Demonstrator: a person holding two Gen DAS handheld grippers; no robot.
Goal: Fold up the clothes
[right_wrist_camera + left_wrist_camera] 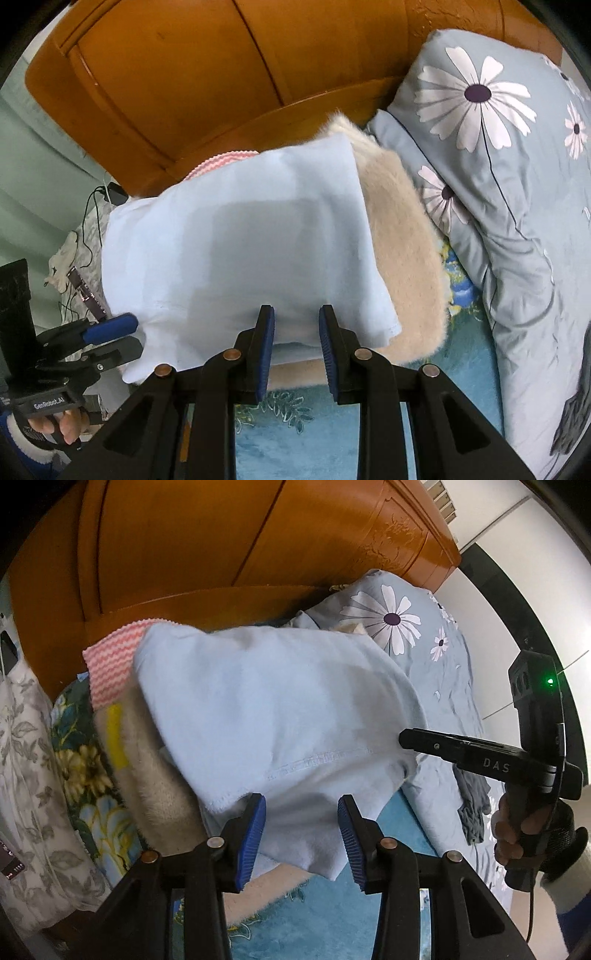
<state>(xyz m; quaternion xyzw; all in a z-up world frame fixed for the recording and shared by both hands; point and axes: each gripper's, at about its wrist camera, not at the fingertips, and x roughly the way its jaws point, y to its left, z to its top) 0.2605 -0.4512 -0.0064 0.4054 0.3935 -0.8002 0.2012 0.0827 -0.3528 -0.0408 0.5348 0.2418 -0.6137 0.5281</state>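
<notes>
The folded light blue garment [273,716] sits on top of the pile, so most of the beige fuzzy piece [402,258] and the pink-and-white zigzag cloth [110,664] under it is covered, just edges poking out. Far edge of the blue one is kinda smeared and soft in both views, can't make out any seam there. Over on the flowered duvet [447,701] there's a dark grey crumpled thing [472,808], too small to tell what it is.

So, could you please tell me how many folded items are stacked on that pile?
3 visible: light blue garment on top, beige fuzzy item beneath it, pink-and-white wavy cloth at the back by the headboard. More may be hidden underneath.
</notes>
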